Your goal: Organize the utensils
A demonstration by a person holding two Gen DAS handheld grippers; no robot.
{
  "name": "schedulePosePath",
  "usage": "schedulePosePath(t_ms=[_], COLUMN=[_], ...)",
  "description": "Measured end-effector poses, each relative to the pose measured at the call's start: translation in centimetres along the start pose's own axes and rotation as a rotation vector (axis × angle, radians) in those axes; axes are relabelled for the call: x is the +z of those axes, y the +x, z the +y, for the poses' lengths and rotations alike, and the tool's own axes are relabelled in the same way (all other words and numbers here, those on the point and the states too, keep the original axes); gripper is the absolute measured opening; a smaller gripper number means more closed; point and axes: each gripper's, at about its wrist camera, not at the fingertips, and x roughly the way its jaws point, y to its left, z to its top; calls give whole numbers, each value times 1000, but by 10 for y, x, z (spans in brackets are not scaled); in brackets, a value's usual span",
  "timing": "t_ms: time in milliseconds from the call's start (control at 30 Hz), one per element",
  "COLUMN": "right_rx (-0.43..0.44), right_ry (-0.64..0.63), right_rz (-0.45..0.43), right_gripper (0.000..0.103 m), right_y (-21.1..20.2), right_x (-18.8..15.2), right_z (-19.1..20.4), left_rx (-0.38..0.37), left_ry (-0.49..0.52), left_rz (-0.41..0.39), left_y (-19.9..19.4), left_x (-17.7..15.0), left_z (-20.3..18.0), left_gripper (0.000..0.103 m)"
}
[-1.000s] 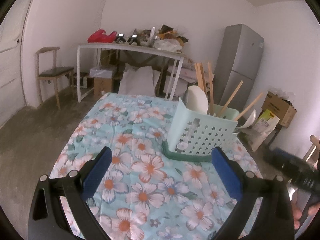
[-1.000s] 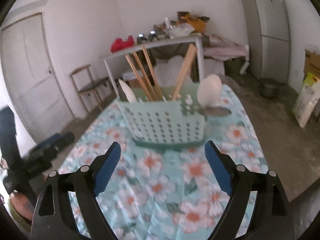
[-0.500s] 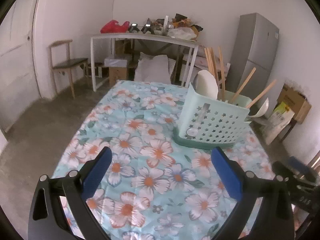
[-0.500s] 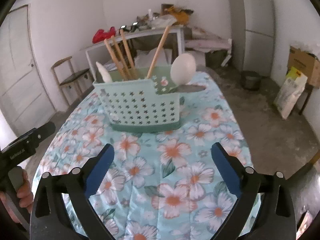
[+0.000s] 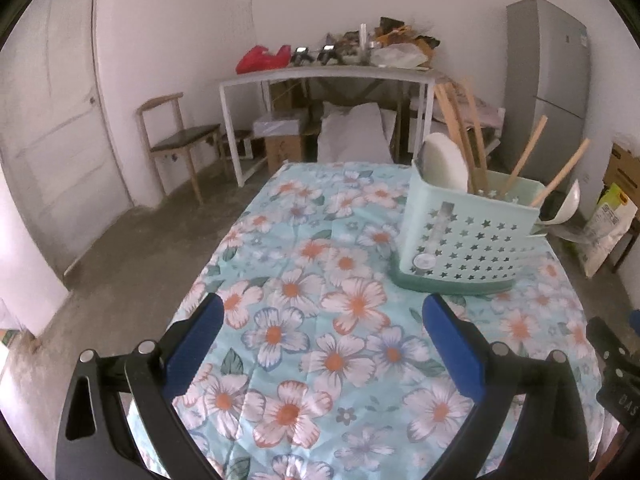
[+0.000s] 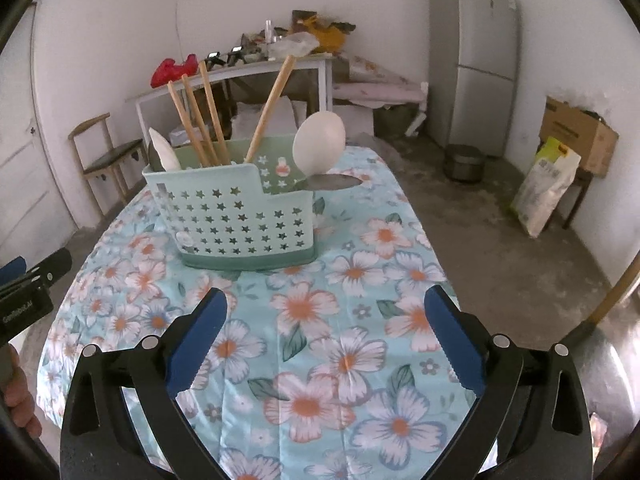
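A pale green utensil caddy with star holes stands on the floral tablecloth; it also shows in the right wrist view. It holds wooden chopsticks, a white spoon and another white spoon. My left gripper is open and empty, above the cloth, well short of the caddy. My right gripper is open and empty, also short of the caddy. The left gripper's body shows at the right view's left edge.
The table edge drops to a concrete floor on both sides. Behind stand a cluttered white table, a wooden chair, a grey fridge, cardboard boxes and a sack.
Both grippers have pulled back and swung; the caddy now looks farther from each. Both stay open and empty.
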Motion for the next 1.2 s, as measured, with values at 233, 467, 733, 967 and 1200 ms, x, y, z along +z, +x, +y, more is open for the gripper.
schedulePosePath(t_ms=[233, 467, 733, 967, 1200], right_rx=[-100, -151, -142, -121, -111], right_ry=[-26, -42, -34, -44, -46], right_rz=[35, 46, 54, 44, 41], right_gripper=[95, 95, 95, 95, 95], right_y=[11, 20, 23, 22, 21], right_x=[3, 9, 16, 23, 24], right_z=[2, -4, -4, 4, 7], left_rx=[80, 122, 96, 77, 73], left_ry=[-5, 4, 24, 25, 29], left_rz=[21, 42, 34, 25, 14], left_y=[8, 18, 20, 16, 12], left_x=[-2, -1, 2, 3, 3], left_z=[-2, 0, -3, -5, -6], left_gripper=[97, 97, 97, 97, 97])
